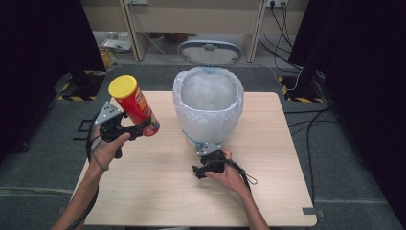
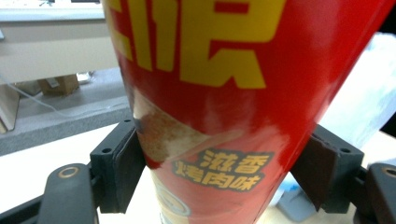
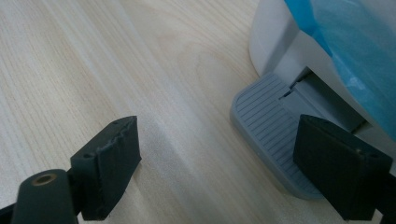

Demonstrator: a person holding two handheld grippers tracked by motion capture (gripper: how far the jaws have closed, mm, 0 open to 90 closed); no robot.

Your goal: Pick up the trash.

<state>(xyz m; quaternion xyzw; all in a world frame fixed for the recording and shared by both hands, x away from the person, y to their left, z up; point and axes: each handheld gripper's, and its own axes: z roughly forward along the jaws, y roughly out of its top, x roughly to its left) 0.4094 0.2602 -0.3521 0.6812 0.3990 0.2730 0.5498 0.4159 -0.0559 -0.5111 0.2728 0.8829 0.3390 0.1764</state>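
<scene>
Grey carpet floor (image 1: 43, 143), black curtains (image 1: 38, 43)

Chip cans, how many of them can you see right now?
1. The red chip can with a yellow lid is held tilted in the left gripper, above the table's left side. Any others inside the lined bin would be hidden.

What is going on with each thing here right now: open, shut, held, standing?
Chip can: yellow lid on, tilted, held off the table.
Left gripper: shut on the chip can.
Right gripper: open, holding nothing, low over the table by the grey pedal.
Pedal bin: standing on the table, lid up, lined with a bag.
Table: wooden, carrying the bin.
</scene>
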